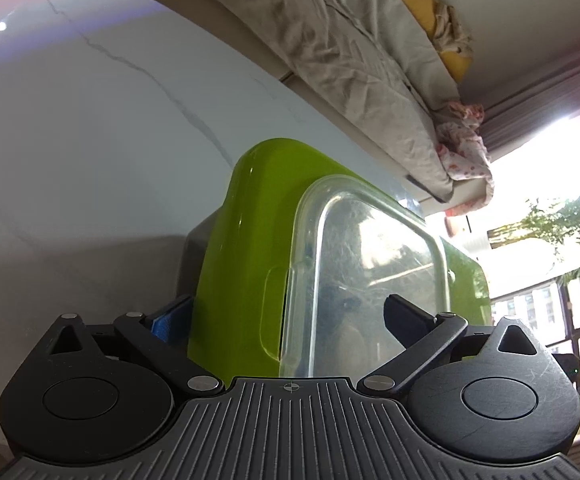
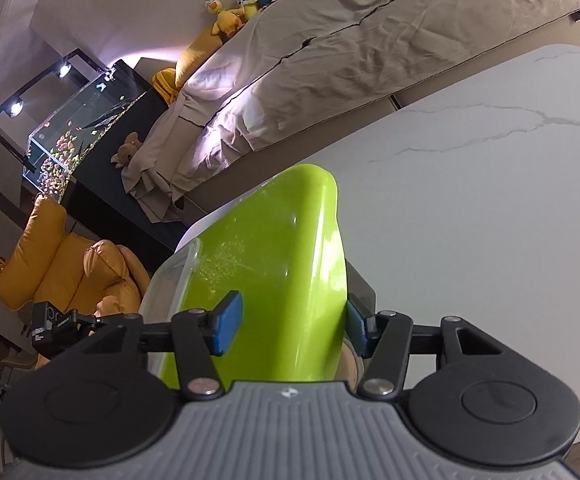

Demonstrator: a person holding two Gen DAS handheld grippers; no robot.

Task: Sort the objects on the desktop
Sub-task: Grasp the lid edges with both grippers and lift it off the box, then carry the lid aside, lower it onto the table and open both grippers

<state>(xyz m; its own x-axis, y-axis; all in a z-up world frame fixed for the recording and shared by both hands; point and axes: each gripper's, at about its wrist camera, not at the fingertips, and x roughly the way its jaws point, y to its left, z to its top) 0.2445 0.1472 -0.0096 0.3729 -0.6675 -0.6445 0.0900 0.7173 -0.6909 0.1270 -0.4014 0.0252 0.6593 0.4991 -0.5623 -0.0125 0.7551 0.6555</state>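
Left wrist view. The left gripper straddles one end of a lime-green container fitted with a clear plastic lid. The container stands on edge, its green body to the left and the clear lid facing right. One blue-padded finger lies against the green outer wall on the left; the other finger shows on the right through the scratched clear plastic. The jaws are set wide and appear to clamp the container between them, though contact on the right side is not clearly visible. Behind and to the left spreads a white marble-patterned table. Farther off lies a bed with rumpled beige bedding, and at far right a bright window with a green plant.

Right wrist view. The right gripper holds the opposite end of the same lime-green container, which rises steeply between its fingers. The left blue pad presses the green face; the right pad sits at the container's right edge. The jaws are closed on the container. The clear lid edges it on the left. The table lies to the right. Beyond are the bed, plush toys, an aquarium, and a yellow armchair at near left.
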